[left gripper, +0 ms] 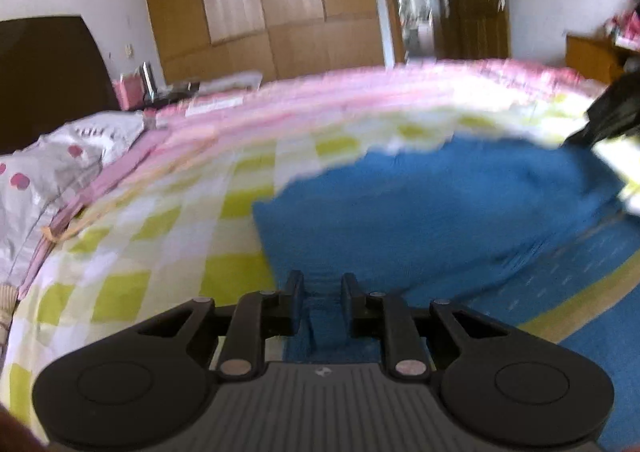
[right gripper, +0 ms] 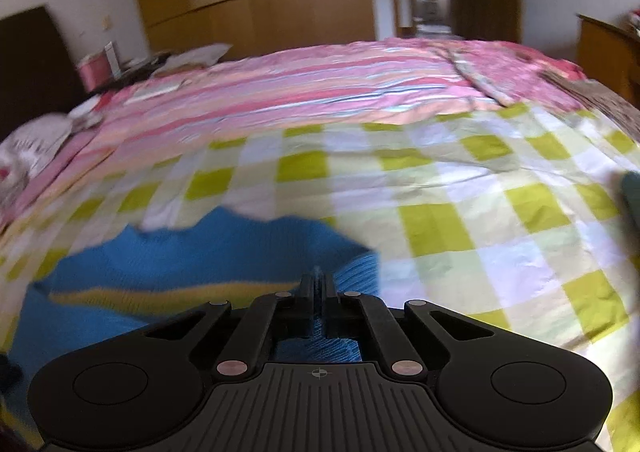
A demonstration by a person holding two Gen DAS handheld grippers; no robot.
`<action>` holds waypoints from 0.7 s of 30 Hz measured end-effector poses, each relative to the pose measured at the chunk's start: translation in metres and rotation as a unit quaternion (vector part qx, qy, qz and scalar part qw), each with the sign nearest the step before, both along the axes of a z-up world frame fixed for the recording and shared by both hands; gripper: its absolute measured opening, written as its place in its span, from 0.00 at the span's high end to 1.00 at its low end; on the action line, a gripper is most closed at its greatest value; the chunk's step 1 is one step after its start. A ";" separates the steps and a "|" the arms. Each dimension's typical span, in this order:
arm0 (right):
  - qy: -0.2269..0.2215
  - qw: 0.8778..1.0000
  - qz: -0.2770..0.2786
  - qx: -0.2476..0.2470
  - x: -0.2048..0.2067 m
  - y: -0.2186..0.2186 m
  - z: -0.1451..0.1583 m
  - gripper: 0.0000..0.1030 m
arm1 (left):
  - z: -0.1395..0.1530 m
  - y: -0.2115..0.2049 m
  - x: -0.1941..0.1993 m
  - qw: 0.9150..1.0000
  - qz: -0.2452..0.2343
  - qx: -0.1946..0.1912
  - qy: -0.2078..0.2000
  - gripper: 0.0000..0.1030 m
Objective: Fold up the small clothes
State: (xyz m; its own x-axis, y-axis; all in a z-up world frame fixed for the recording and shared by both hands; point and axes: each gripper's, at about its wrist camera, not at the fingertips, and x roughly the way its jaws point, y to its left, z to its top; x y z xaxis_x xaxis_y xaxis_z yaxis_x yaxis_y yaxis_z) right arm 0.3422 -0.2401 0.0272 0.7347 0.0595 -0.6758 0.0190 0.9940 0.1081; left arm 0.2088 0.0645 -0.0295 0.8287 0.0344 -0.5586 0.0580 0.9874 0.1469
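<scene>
my left gripper point(left gripper: 322, 284) clamps a bunched ridge of the blue sweater point(left gripper: 432, 212), lying on the checked sheet point(left gripper: 160, 228). my right gripper point(right gripper: 318, 284) is pinched tight on its edge. no readable writing, only a small emblem on each gripper.

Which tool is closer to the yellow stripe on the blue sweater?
Right. The right tool pinches the blue sweater just beside the yellow stripe. The left tool grips a plain blue edge, farther from it.
</scene>
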 end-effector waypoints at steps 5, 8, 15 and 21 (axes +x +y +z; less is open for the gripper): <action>0.023 0.999 -0.023 -0.005 0.004 -0.006 -0.016 0.99 | -0.001 -0.001 -0.006 1.000 -0.004 0.013 -0.004 0.75; 0.021 1.000 -0.020 -0.002 0.000 -0.006 -0.009 0.93 | 0.001 0.001 -0.010 1.000 -0.005 0.011 -0.006 0.74; 0.010 1.000 0.020 0.013 -0.043 -0.006 0.011 0.89 | 0.012 0.012 -0.026 1.000 0.013 -0.007 0.000 0.74; 0.040 0.998 0.054 0.021 -0.088 -0.009 0.008 0.89 | 0.014 0.012 -0.041 1.000 0.005 -0.020 0.023 0.74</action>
State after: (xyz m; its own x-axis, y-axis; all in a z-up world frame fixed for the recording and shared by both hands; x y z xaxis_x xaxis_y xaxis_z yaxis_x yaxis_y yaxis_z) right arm 0.2546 -0.2487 0.0355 0.6665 0.1637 -0.7273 -0.0769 0.9855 0.1513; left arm 0.1680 0.0760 -0.0154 0.8015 0.0201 -0.5976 0.0535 0.9930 0.1052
